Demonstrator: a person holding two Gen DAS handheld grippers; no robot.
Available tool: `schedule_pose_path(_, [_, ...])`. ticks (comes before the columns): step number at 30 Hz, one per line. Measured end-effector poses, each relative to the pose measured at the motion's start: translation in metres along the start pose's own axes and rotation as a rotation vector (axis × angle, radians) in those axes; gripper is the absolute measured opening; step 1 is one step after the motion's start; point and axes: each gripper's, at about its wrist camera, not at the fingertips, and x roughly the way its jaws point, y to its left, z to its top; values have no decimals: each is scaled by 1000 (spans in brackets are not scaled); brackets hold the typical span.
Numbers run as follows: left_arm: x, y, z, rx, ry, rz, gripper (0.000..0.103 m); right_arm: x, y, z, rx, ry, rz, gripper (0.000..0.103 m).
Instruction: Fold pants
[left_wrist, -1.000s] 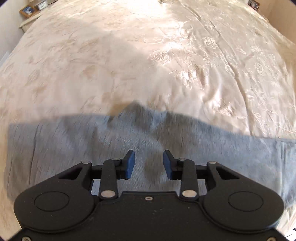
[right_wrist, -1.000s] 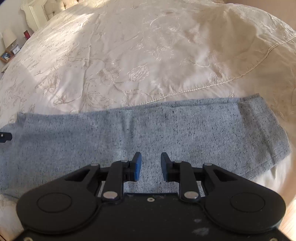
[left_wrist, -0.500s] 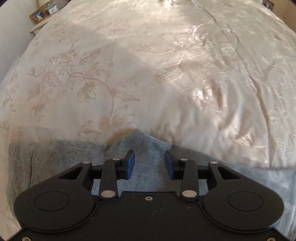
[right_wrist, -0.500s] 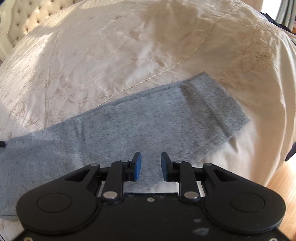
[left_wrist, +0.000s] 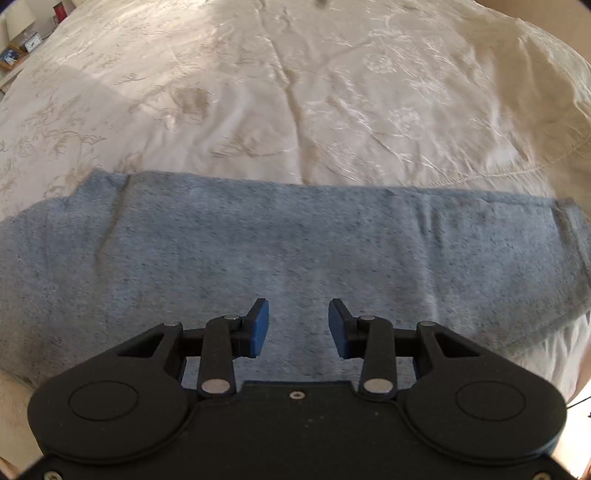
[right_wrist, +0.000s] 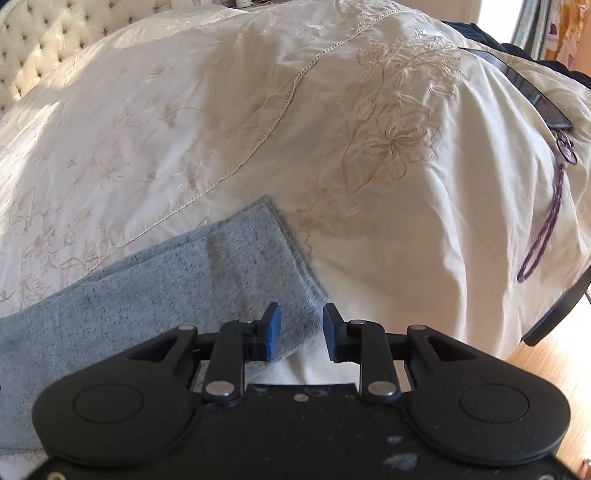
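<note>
Grey-blue speckled pants (left_wrist: 280, 251) lie flat as one long band across the cream bedspread. In the left wrist view my left gripper (left_wrist: 298, 326) is open and empty, hovering over the band's near middle. In the right wrist view the pants (right_wrist: 155, 280) end in a hemmed cuff (right_wrist: 284, 258). My right gripper (right_wrist: 301, 332) is open and empty, right over the cuff's near corner, with the left pad (right_wrist: 272, 332) over the cloth and the right pad over bare bedspread.
The embroidered cream bedspread (right_wrist: 332, 166) covers the whole bed and drops off at the right to a wooden floor (right_wrist: 554, 369). A dark strap with a purple cord (right_wrist: 546, 221) lies at the right edge. A tufted headboard (right_wrist: 55, 48) stands at the far left.
My right gripper has swung right along the pants from mid-leg to the cuff end. My left gripper has turned and shifted right, now over the middle of the band. Both stayed open.
</note>
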Motion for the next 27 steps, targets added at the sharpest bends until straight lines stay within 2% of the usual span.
schedule_pose_path(8, [-5,-51,0,15,5,-5,47,39,-25,35,-140,100,118,32])
schedule_pose_path(11, [-4,-65,5,28,-3,4,47,29,-21,41,-220,32,135,32])
schedule_pose_path(13, [-3,-71,8,25,-5,6,47,21,-13,47,-297,-22,172,32])
schedule_pose_path(15, [0,-76,11,21,-1,6,47,24,-6,56,-344,-37,219,32])
schedule_pose_path(19, [2,-81,13,13,5,17,47,46,5,78,-387,-45,288,32])
schedule_pose_path(24, [-1,-78,12,-20,8,34,47,75,13,90,-453,-2,275,32])
schedule_pose_path(27, [1,-73,9,-48,24,38,47,83,14,91,-451,34,302,32])
